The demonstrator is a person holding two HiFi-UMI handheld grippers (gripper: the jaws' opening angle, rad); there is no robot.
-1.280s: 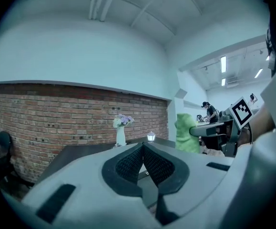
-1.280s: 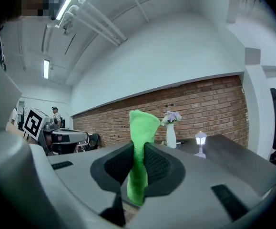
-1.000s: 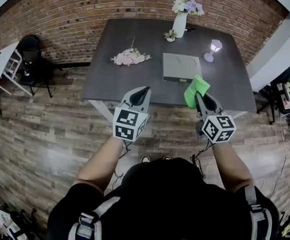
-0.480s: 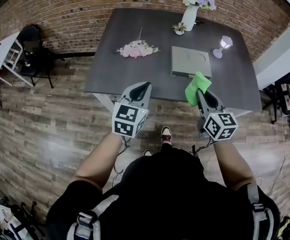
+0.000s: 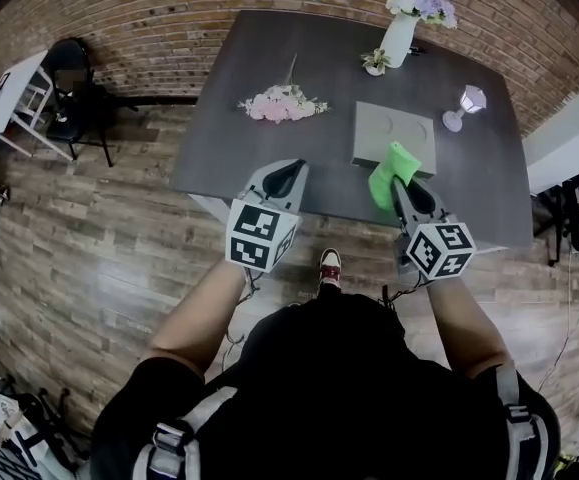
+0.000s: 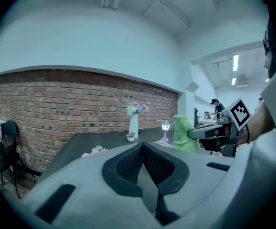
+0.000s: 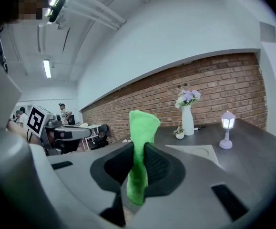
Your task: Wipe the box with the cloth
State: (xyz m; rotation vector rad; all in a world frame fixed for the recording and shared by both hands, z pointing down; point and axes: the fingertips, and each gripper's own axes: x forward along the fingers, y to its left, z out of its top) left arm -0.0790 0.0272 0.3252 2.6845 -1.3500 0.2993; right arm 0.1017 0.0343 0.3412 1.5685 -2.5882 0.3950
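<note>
Two claws, task seemingly unstarted: right claw (image 7: 138, 151) clamped on the upright green cloth (image 7: 142, 128), raised in the air near the front edge of the flat grey box (image 5: 394, 133) lying on the counter (image 5: 259, 148); left claw (image 6: 142, 149) closed, empty; all wiping apparently yet to do.

We hold both forearms out ahead, side by side. Our left tongs (image 5: 289, 175) have their jaws pressed together on nothing. Our right tongs (image 5: 402, 186) pinch the green cloth (image 5: 389, 171) upright.
</note>
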